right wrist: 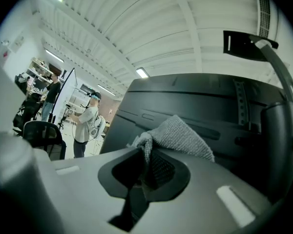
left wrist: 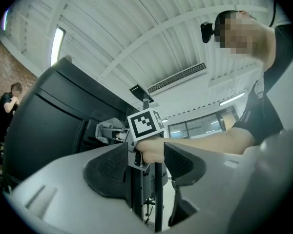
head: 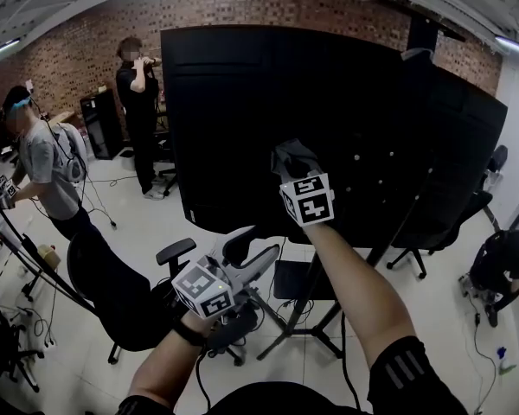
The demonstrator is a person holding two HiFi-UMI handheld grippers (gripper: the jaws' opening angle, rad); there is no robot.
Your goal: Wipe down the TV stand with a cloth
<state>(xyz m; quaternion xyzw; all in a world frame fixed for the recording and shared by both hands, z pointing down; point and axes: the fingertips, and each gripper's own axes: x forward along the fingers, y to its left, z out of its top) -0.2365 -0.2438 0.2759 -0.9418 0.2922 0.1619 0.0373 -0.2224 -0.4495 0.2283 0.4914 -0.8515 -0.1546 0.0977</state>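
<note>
Right hand-held gripper (right wrist: 147, 156) clenched on a grey cloth (right wrist: 179, 134), cloth raised against the black TV panel (head: 242, 119), TV stand (head: 315, 305) below it, left hand-held gripper (head: 244, 251) lower down, jaws apart and empty, above an office chair (head: 121, 294).

Count taken.

- Grippers: two, my left gripper (head: 255, 251) and my right gripper (head: 296, 167).
- Cloth (right wrist: 178, 135): one, grey.
- TV screen (head: 268, 119): one, large and black.
- Bystanders: two, a person in grey (head: 48, 167) and a person in black (head: 138, 102).
- Office chairs: two made out with certainty, the left chair (head: 108, 292) and the right chair (head: 415, 253).
</note>
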